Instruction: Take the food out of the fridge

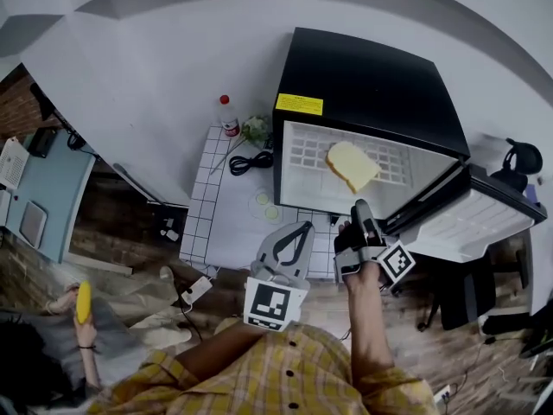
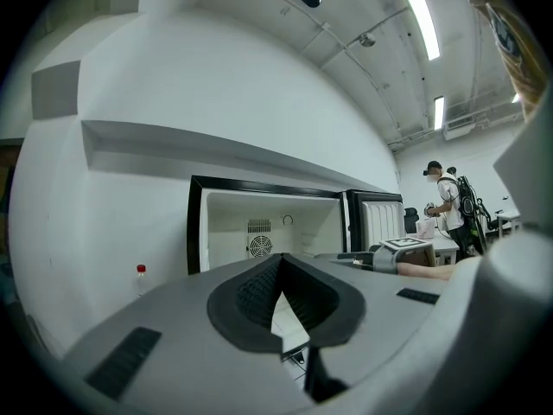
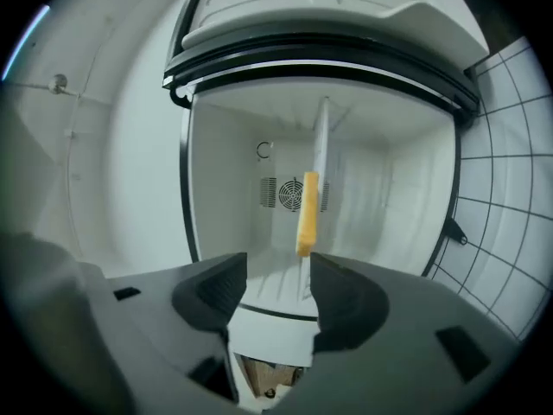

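right gripper (image 3: 278, 271): jaws wide apart, nothing between them, right of centre in head view, at the open fridge (image 1: 363, 85) | left gripper (image 1: 304, 229): jaws together, empty, lower centre | bread slice (image 1: 352, 165): on the fridge shelf, centre right, beyond the right jaws, untouched

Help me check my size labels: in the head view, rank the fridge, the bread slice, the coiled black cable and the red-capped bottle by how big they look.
1. fridge
2. bread slice
3. coiled black cable and red-capped bottle: they look too alike to rank.
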Demonstrator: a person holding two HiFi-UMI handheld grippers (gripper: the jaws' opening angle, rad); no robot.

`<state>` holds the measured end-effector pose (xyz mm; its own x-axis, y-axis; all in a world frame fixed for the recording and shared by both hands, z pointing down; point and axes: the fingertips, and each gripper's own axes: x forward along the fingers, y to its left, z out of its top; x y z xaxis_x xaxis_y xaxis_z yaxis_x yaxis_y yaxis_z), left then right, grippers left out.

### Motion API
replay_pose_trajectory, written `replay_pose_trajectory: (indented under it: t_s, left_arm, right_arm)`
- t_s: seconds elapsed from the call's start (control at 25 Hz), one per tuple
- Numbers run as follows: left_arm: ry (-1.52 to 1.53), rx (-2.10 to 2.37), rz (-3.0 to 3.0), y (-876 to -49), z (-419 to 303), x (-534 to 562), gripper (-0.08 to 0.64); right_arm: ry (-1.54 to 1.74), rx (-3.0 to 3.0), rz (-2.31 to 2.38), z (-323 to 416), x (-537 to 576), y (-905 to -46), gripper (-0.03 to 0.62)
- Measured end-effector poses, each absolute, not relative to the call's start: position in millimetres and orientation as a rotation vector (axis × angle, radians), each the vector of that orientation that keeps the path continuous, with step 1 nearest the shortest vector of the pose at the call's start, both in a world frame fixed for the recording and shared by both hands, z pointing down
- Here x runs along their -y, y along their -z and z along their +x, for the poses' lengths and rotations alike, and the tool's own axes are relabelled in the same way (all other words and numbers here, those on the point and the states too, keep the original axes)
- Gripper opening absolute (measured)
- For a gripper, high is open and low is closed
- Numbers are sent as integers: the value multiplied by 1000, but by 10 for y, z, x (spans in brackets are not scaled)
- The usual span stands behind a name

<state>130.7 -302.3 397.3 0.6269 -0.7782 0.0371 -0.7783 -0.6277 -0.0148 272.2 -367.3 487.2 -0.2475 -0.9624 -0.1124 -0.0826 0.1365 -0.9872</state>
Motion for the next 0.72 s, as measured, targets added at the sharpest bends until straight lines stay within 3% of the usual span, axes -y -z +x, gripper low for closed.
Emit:
replay_pose_trajectory:
  t_s: [0.48,0.72]
  left_arm:
    - [-102,1403,2822,-4024,1205,3025,8]
    - [-102,1404,2816,-4045,1174,3004,8]
  right_arm:
    - [1329,-1379,-1074,2820,4261,-5165,217]
    - [1350,-1314,-1019,2845,4387,-5207,155]
